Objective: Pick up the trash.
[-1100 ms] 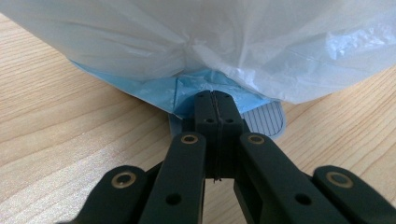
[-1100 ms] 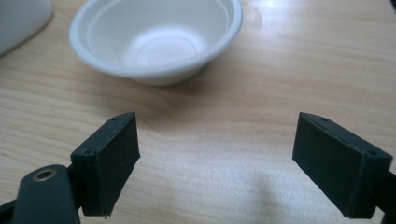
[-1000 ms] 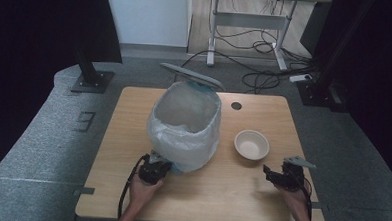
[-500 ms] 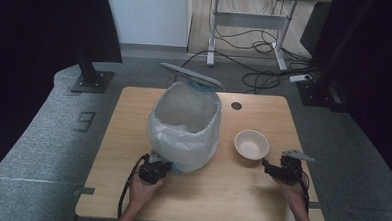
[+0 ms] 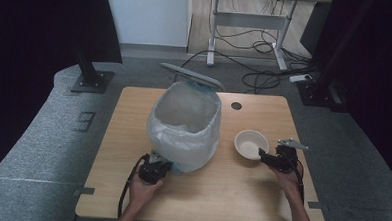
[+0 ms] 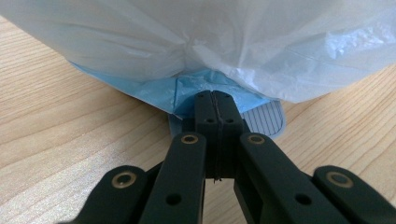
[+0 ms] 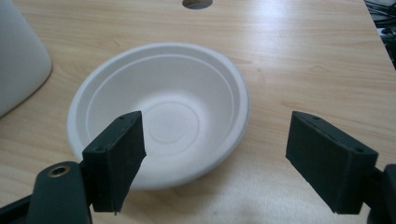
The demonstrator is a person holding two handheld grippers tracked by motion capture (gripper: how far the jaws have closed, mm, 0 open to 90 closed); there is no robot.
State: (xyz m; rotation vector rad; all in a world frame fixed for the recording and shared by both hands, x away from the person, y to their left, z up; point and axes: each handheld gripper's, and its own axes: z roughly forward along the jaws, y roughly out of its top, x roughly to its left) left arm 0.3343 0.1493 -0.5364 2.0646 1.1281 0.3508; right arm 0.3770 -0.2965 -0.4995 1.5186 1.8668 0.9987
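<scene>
A pale wooden table (image 5: 132,138) stood on grey carpet, with dark curtains at both sides and a desk and loose cables beyond it. The left gripper (image 6: 215,100) sat with its jaws pressed flat together, their tips at the grey pedal (image 6: 266,122) at the foot of the bin (image 5: 185,127), under its white liner; whether any liner film was pinched between them could not be told. Just ahead of the right gripper (image 7: 215,158) lay the empty white bowl (image 7: 159,109), its near rim between the two widely parted jaws, which held nothing and touched nothing. The step in hand looked like the approach to pick up the bowl. The next move would likely call for sliding one jaw over the rim and closing gently, since the thin wall might flex or tip.
</scene>
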